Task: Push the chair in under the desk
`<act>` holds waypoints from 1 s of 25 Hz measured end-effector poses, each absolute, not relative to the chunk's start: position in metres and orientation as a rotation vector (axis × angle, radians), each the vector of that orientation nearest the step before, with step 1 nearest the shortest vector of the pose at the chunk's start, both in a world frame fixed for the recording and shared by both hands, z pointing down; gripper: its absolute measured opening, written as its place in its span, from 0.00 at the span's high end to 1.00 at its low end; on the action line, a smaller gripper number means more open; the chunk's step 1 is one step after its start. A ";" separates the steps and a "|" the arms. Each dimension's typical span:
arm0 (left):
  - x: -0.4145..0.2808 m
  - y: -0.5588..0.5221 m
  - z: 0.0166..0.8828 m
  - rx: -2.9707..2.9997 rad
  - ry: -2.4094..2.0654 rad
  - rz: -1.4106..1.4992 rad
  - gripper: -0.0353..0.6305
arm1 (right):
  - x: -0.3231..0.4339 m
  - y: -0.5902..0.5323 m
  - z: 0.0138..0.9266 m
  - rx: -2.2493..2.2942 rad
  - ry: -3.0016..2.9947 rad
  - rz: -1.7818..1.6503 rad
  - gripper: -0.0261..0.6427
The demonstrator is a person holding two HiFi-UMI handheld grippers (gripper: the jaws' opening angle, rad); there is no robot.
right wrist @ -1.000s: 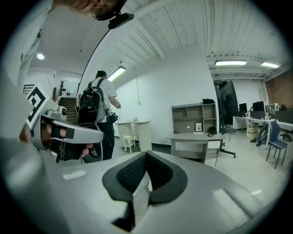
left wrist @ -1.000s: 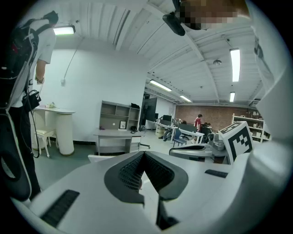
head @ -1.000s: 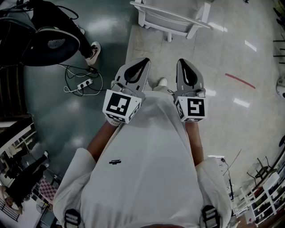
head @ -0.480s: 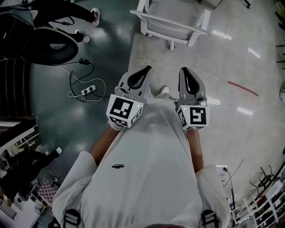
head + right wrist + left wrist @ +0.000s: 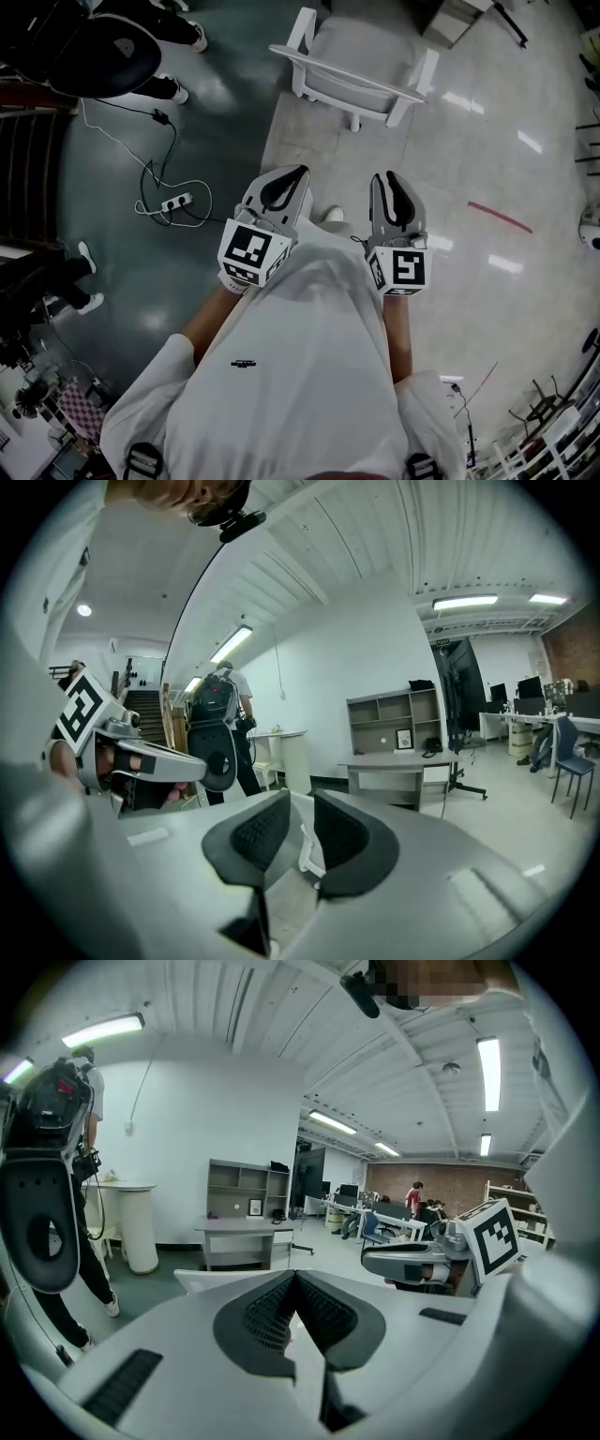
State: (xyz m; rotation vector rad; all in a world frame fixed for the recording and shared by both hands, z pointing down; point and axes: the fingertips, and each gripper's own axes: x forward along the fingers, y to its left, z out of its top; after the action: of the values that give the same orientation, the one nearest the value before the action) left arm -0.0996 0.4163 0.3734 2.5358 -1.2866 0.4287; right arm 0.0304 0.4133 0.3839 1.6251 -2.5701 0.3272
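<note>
The right gripper (image 5: 389,183) has just been opening to a narrow empty gap; the left gripper (image 5: 286,180) is closed. The white chair (image 5: 361,56), upper centre, has drawn nearer, so contact for the push looks close

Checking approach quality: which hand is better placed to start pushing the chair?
Right, probably. The right tongs have just been opening and are empty, with the chair ahead showing through their gap. The left tongs are shut. Both are short of it.
</note>
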 end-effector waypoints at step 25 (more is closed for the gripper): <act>-0.135 0.163 0.360 2.678 -1.041 0.334 0.94 | -0.011 0.175 0.360 1.775 -2.374 0.202 0.82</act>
State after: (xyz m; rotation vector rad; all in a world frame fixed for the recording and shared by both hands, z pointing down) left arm -0.1353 0.1630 0.3603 2.6783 -1.0412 0.3337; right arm -0.0106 0.1754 0.3599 1.7752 -2.3738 0.2016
